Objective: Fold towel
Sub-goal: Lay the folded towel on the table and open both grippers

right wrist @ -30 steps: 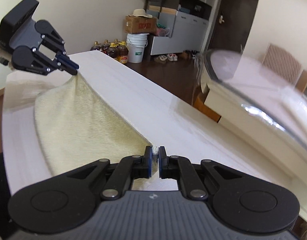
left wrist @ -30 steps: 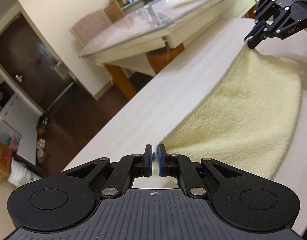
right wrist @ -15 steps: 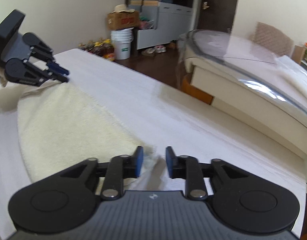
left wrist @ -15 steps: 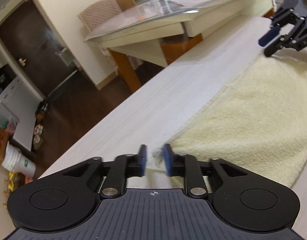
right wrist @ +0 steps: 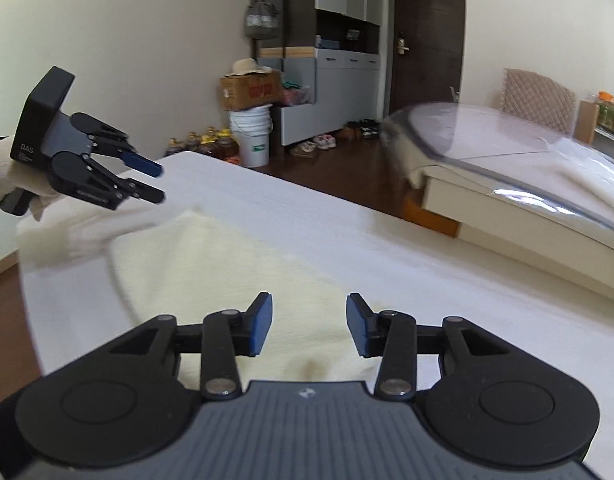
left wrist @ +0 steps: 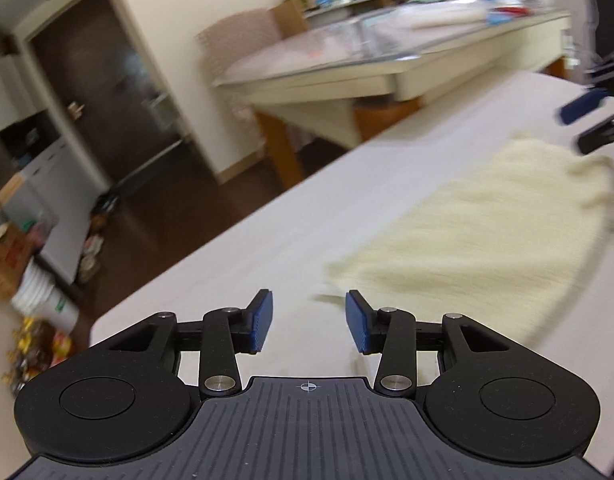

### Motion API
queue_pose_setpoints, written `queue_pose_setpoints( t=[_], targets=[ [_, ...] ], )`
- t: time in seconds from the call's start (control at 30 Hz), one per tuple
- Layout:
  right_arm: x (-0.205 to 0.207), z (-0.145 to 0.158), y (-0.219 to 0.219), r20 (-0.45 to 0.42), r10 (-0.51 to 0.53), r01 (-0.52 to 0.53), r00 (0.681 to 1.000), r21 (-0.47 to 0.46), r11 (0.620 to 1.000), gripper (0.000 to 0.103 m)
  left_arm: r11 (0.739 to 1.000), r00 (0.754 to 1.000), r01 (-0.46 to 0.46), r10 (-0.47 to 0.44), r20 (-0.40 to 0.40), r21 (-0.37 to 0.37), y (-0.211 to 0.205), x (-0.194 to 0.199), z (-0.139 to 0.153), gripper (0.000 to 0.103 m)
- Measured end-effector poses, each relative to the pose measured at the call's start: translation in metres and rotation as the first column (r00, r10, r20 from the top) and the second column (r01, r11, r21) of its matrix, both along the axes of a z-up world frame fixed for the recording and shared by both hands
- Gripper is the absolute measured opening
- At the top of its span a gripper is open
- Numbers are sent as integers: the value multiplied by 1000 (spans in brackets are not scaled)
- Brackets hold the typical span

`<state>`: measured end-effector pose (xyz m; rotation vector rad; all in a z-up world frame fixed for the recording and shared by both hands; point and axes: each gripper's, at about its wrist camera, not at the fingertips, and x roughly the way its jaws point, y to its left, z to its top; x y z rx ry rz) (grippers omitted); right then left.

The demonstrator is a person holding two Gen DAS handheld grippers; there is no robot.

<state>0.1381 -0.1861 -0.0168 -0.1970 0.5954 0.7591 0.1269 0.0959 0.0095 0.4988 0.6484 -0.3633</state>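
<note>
Two black hand-held grippers with blue pads hover over a cream, fluffy terry towel (right wrist: pixel 211 276) lying flat on the white counter (right wrist: pixel 347 224). Left hand-held gripper (left wrist: pixel 309 322) and right hand-held gripper (right wrist: pixel 309 324) are both opening, jaws apart, clamping nothing.

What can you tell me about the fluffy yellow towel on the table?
The towel is pale creamy yellow, thick and fluffy like terry cloth. It lies flat on the white table, apparently folded over, with one long straight edge and a rounded one. The left gripper and right gripper are opening and neither grips it. The right one's spread fingers hang over the towel's near end; the left one sits just beside its corner. Its far parts look blurry.
</note>
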Motion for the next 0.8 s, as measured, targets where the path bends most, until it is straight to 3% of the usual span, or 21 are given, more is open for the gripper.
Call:
queue_pose_setpoints(
  t=[0.2, 0.47, 0.8],
  targets=[
    [-19, -11, 6, -7, -34, 34, 999, -32, 999, 48, 997, 996, 78, -79, -27, -25, -15, -23, -12, 43],
    [-21, -25, 4, -11, -52, 50, 999, -124, 991, 47, 999, 996, 46, -48, -80, -28, -16, -27, -27, 40],
    [-12, -24, -16, 28, 50, -43, 998, -229, 972, 48, 996, 994, -40, 32, -105, -84, -35, -61, -27, 32]
  ],
)
